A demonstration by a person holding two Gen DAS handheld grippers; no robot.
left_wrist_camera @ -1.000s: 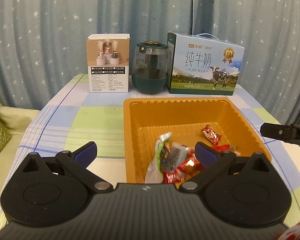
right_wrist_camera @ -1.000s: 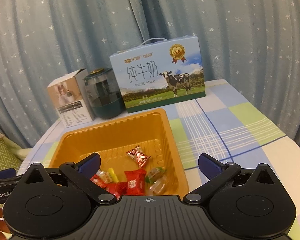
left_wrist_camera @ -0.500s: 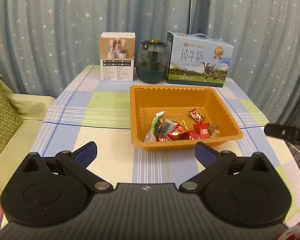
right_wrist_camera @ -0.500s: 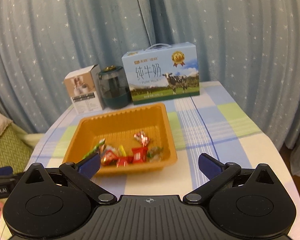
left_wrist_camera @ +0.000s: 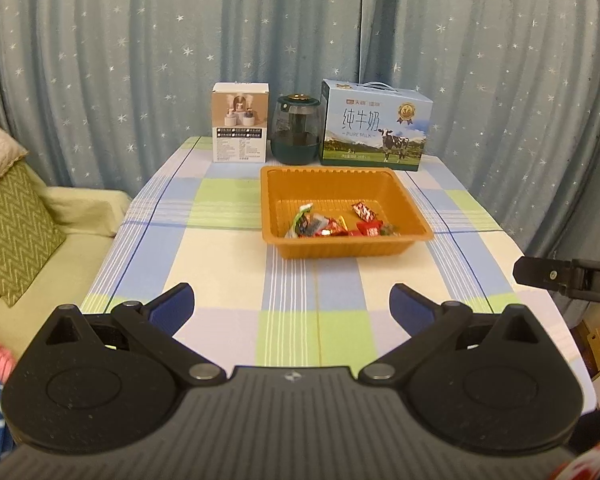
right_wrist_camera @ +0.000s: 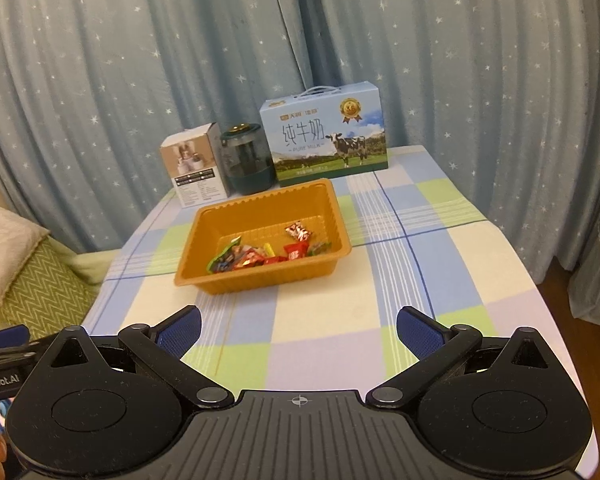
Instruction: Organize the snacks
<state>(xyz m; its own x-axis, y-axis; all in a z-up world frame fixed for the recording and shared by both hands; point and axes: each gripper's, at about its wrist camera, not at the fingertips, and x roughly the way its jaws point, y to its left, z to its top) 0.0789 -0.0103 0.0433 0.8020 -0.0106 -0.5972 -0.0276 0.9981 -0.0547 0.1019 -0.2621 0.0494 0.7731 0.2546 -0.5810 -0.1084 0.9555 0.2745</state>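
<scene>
An orange tray (left_wrist_camera: 412,208) (right_wrist_camera: 340,216) sits on the checked table and holds several wrapped snacks (left_wrist_camera: 332,228) (right_wrist_camera: 260,256), mostly red, one green, piled at its near end. My left gripper (left_wrist_camera: 291,304) is open and empty, held well back from the tray above the table's near edge. My right gripper (right_wrist_camera: 298,326) is open and empty too, held back at the same near edge. Part of the right gripper shows at the right of the left wrist view (left_wrist_camera: 568,278).
Behind the tray stand a white product box (left_wrist_camera: 241,128), a dark green jar (left_wrist_camera: 296,134) and a blue milk carton box (left_wrist_camera: 374,132). Starry curtains hang behind. A sofa with a green cushion (left_wrist_camera: 12,232) is at the left.
Both grippers have pulled back and up from just over the tray to the table's near edge. Both stayed open and empty. The snacks lie unmoved in the tray.
</scene>
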